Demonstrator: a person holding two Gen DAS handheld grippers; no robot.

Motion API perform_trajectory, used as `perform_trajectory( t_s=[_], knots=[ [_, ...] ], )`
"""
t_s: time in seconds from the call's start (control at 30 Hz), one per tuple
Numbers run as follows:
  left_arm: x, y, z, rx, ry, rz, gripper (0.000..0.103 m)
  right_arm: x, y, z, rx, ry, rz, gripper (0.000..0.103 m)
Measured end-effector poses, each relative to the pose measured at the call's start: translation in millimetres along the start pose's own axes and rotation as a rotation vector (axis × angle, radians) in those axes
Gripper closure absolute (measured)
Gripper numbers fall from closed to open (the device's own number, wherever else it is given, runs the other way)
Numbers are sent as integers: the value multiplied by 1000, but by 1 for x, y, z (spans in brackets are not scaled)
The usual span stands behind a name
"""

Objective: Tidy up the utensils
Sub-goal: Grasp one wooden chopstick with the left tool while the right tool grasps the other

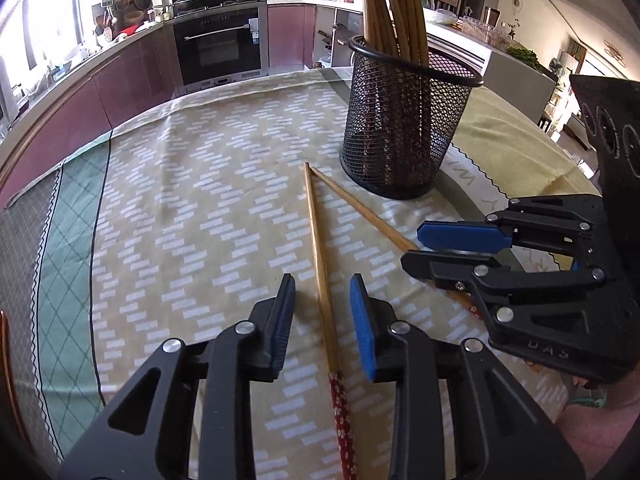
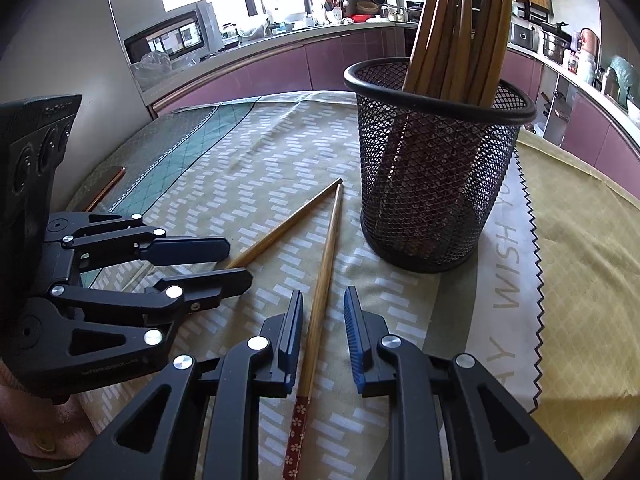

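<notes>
Two wooden chopsticks lie on the tablecloth in a V, their tips meeting near a black mesh holder [image 1: 404, 128] [image 2: 436, 168] that stands full of several upright chopsticks [image 1: 392, 8] [image 2: 460, 20]. The left chopstick [image 1: 318, 240] [image 2: 280, 228], with a red patterned end, runs between the fingers of my left gripper [image 1: 322, 284] [image 2: 239, 264]; gaps show on both sides, so it is open. The right chopstick [image 1: 360, 204] [image 2: 326, 248] lies between the blue pads of my right gripper [image 2: 324, 294] [image 1: 412, 248], which is also open around it, not pressing.
The patterned tablecloth [image 1: 200, 200] covers the table, with a green band at the left and a yellow cloth [image 2: 580, 260] at the right. Kitchen counters and an oven [image 1: 220, 44] lie beyond the far table edge. A pink sleeve [image 1: 592, 432] shows at lower right.
</notes>
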State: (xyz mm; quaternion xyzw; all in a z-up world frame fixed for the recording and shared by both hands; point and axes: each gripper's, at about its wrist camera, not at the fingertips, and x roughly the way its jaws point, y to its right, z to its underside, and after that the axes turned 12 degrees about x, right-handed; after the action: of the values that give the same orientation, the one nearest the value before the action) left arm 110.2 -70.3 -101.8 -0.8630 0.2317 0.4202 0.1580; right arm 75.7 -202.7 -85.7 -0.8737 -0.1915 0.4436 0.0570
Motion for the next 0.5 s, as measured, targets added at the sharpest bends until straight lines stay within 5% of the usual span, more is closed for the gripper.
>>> perform_trajectory(
  t_s=[0.23, 0.5],
  knots=[
    [7, -3, -9, -19, 4, -7, 93, 0, 7, -3, 37, 0, -16, 92],
    [7, -4, -9, -57, 9, -7, 95, -1, 12, -3, 71, -1, -43, 96]
  ],
)
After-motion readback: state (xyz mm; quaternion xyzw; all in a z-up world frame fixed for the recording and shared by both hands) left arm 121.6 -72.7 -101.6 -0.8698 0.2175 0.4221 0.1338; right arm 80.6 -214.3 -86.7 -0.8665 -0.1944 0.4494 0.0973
